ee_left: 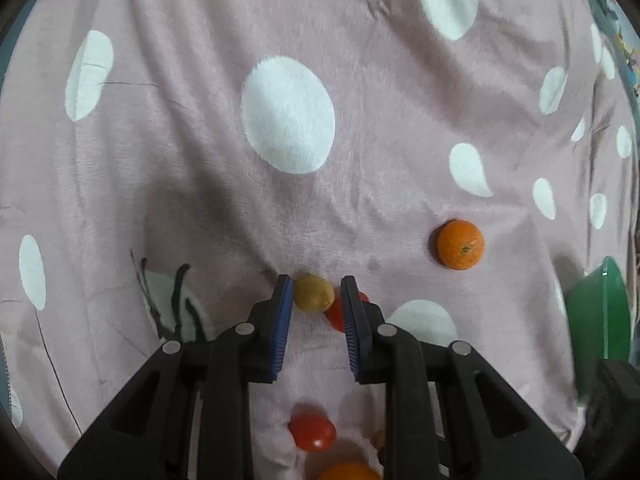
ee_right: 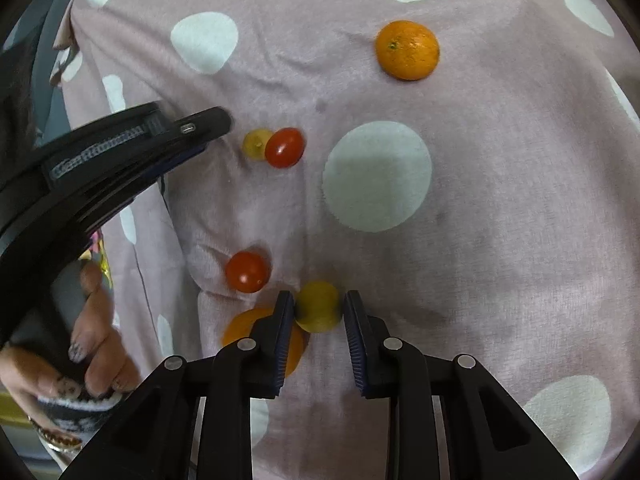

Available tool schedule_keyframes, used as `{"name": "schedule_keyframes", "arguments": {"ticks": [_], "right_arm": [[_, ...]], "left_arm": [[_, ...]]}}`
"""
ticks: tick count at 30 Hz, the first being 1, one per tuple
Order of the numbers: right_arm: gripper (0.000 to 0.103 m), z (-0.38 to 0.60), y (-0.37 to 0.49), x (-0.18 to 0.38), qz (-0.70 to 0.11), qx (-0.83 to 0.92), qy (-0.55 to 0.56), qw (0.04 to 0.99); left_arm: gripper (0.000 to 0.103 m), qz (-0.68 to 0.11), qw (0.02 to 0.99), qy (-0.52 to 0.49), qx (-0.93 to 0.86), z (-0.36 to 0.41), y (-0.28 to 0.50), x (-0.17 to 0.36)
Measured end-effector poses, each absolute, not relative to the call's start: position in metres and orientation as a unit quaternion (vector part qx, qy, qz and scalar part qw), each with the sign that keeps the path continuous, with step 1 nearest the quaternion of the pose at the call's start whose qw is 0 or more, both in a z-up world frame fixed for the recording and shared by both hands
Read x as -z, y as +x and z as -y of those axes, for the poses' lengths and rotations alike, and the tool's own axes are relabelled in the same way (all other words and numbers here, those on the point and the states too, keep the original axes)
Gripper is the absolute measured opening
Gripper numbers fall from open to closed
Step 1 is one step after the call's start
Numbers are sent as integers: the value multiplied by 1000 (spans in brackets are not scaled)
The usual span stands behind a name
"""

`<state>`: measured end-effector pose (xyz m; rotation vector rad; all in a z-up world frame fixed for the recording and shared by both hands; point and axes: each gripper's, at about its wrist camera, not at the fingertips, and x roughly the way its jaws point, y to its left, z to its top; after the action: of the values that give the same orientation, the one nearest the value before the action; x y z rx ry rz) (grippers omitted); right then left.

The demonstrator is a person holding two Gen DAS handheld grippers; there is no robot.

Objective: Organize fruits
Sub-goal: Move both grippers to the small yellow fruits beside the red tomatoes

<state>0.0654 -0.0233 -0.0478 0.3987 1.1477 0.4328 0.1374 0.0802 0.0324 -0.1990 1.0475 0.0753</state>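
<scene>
Fruits lie on a pink blanket with white spots (ee_left: pixel 224 208). In the left wrist view my left gripper (ee_left: pixel 316 292) is open over a small yellow fruit (ee_left: pixel 314 293) that touches a red tomato (ee_left: pixel 338 314); an orange (ee_left: pixel 460 244) lies to the right, another red tomato (ee_left: pixel 312 432) and an orange (ee_left: pixel 348 472) lie below. In the right wrist view my right gripper (ee_right: pixel 318 306) is open around a second yellow fruit (ee_right: pixel 319 307), not squeezing it. An orange (ee_right: pixel 244 330) and a red tomato (ee_right: pixel 247 272) lie to its left. The left gripper (ee_right: pixel 208 128) shows near the yellow fruit (ee_right: pixel 256 144) and tomato (ee_right: pixel 285 147). An orange (ee_right: pixel 407 50) lies far.
A green bowl (ee_left: pixel 600 312) stands at the right edge of the left wrist view. A hand (ee_right: pixel 92 344) holds the left gripper's handle at the left of the right wrist view. The blanket's edge falls away at the far left.
</scene>
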Motion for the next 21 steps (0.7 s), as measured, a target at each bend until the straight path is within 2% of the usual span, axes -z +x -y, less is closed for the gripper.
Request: {"name": "schedule_keyframes", "arguments": {"ticks": [9,21], "right_arm": [[27,40,65,36,-519,-160,183,819],[27,49,61,26,-507,-153,190,826]], "left_arm": [[23,-523,845,-100,-45,-80,154,-12],[26,-512,853,-73,-71,-70,167,2]]}}
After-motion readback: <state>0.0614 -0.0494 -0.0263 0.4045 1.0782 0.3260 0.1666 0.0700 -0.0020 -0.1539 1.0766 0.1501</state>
